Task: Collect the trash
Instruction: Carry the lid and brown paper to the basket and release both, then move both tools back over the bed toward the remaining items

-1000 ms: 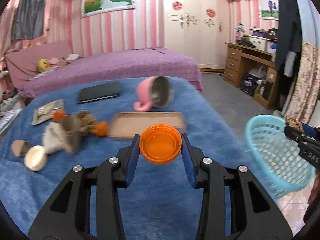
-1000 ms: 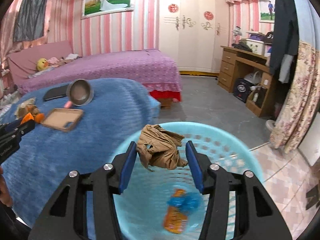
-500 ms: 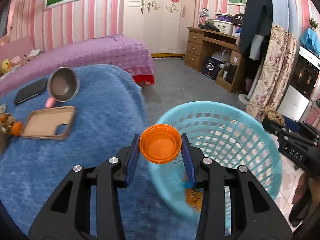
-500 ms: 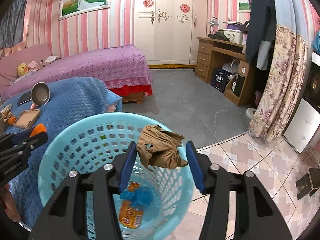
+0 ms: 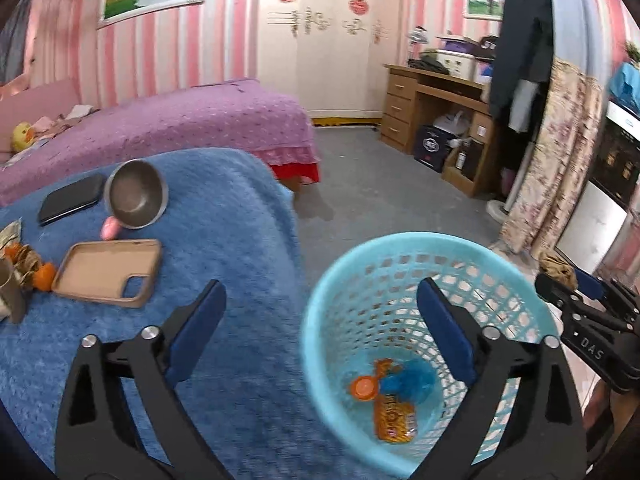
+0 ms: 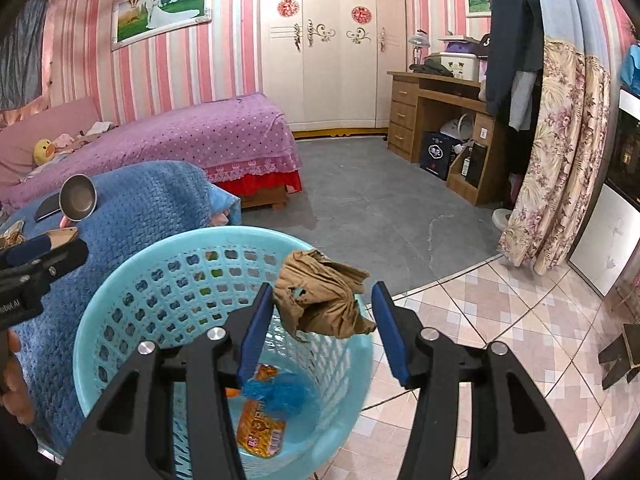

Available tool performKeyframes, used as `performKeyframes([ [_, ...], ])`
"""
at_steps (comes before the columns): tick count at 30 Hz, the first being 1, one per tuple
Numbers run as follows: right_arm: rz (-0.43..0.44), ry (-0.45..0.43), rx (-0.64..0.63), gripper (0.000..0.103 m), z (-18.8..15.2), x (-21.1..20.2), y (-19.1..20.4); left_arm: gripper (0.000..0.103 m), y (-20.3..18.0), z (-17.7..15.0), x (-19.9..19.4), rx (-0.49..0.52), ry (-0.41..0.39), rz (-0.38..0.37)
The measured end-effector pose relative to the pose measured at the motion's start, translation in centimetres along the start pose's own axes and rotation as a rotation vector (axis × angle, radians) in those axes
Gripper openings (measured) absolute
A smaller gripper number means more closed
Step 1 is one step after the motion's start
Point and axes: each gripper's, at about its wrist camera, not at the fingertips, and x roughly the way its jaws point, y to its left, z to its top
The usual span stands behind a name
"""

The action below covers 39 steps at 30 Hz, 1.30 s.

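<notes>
Trash basket on the floor beside the blue-covered table, orange cap inside.
The left gripper gapes wide, empty; only the right view shows its gripper pinching brown paper above the rim.

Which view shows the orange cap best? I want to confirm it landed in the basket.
The left wrist view: the orange cap lies unobstructed on the floor of the blue basket. In the right wrist view, only an orange sliver shows behind the gripper finger.
</notes>
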Motion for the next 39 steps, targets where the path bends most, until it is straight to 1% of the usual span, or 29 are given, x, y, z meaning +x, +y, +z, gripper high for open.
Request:
performKeyframes([
  [4, 0.015, 0.002, -0.023, 0.051, 0.1, 0.4, 1.3, 0.097, 1.8, -0.1, -0.6, -0.005, -0.011, 0.047],
  [8, 0.027, 0.01, -0.037, 0.051, 0.3, 1.1, 2.8, 0.097, 3.0, -0.3, -1.2, 0.011, -0.004, 0.062],
  [11, 0.029, 0.019, -0.074, 0.054, 0.4, 1.7, 4.1, 0.097, 3.7, -0.3, -1.9, 0.024, -0.016, 0.079],
  [13, 0.022, 0.02, -0.089, 0.06, 0.5, 1.8, 4.7, 0.097, 4.2, -0.3, -2.3, 0.029, -0.02, 0.086],
  [15, 0.017, 0.018, -0.083, 0.081, 0.7, 1.8, 5.0, 0.097, 4.9, -0.3, -3.0, 0.029, -0.029, 0.096],
  [16, 0.019, 0.023, -0.073, 0.083, 0.8, 1.8, 5.0, 0.097, 5.4, -0.3, -3.3, 0.026, -0.033, 0.1],
  [19, 0.021, 0.044, -0.057, 0.086, 0.9, 1.7, 5.3, 0.097, 6.5, -0.2, -4.1, 0.015, -0.042, 0.101],
  [21, 0.012, 0.044, -0.059, 0.095, 1.0, 1.3, 5.6, 0.097, 7.2, -0.3, -4.7, 0.005, -0.045, 0.104],
  [27, 0.014, 0.014, -0.068, 0.096, 2.0, -0.4, 7.6, 0.097, 9.2, -0.7, -6.3, 0.006, -0.059, 0.127],
  [29, 0.023, 0.003, -0.067, 0.098, 2.4, -1.0, 8.7, 0.097, 10.2, -0.8, -7.1, 0.004, -0.066, 0.141],
  [31, 0.038, -0.012, -0.063, 0.098, 2.8, -1.6, 9.6, 0.097, 11.1, -0.8, -7.5, 0.002, -0.07, 0.152],
  [36, 0.086, -0.04, -0.051, 0.098, 3.2, -2.7, 12.8, 0.097, 14.5, -1.6, -8.9, -0.005, -0.076, 0.197],
  [39, 0.109, -0.051, -0.042, 0.098, 3.2, -2.9, 14.7, 0.097, 17.0, -2.4, -9.5, -0.027, -0.066, 0.228],
])
